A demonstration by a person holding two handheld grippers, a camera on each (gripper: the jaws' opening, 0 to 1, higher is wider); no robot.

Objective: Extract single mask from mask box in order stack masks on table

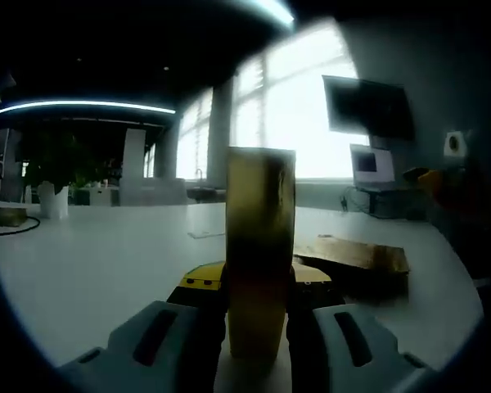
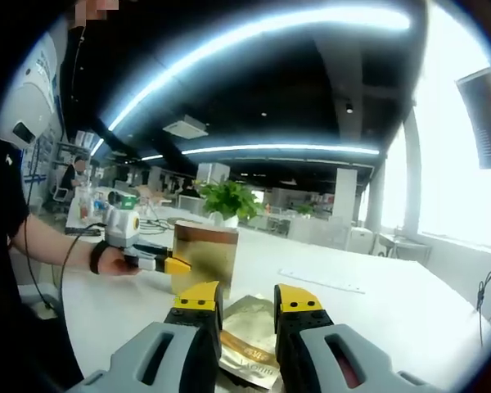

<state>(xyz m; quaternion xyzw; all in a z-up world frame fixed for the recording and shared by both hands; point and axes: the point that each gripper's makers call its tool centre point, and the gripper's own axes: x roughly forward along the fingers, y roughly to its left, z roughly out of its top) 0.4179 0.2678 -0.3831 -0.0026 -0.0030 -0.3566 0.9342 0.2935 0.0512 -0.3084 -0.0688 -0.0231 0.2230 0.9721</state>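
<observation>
A tall gold mask box [image 1: 260,246] stands upright between my left gripper's [image 1: 258,327] grey jaws, which are shut on its sides. In the right gripper view the same mask box [image 2: 204,258] is held by the left gripper [image 2: 159,262] in a person's hand [image 2: 110,260]. My right gripper [image 2: 247,299] is open, its yellow-tipped jaws apart above a gold foil mask packet [image 2: 247,340] lying on the white table [image 2: 376,319]. In the left gripper view the right gripper's yellow fingertips [image 1: 200,280] peek out behind the box, with gold mask packets [image 1: 356,254] flat on the table beyond them.
A potted plant [image 2: 227,201] stands at the table's far side. A thin white strip [image 2: 319,281] lies on the table to the right. A laptop [image 1: 372,168] and a wall screen [image 1: 368,106] are by the bright windows. A cable [image 1: 12,225] rests at the left edge.
</observation>
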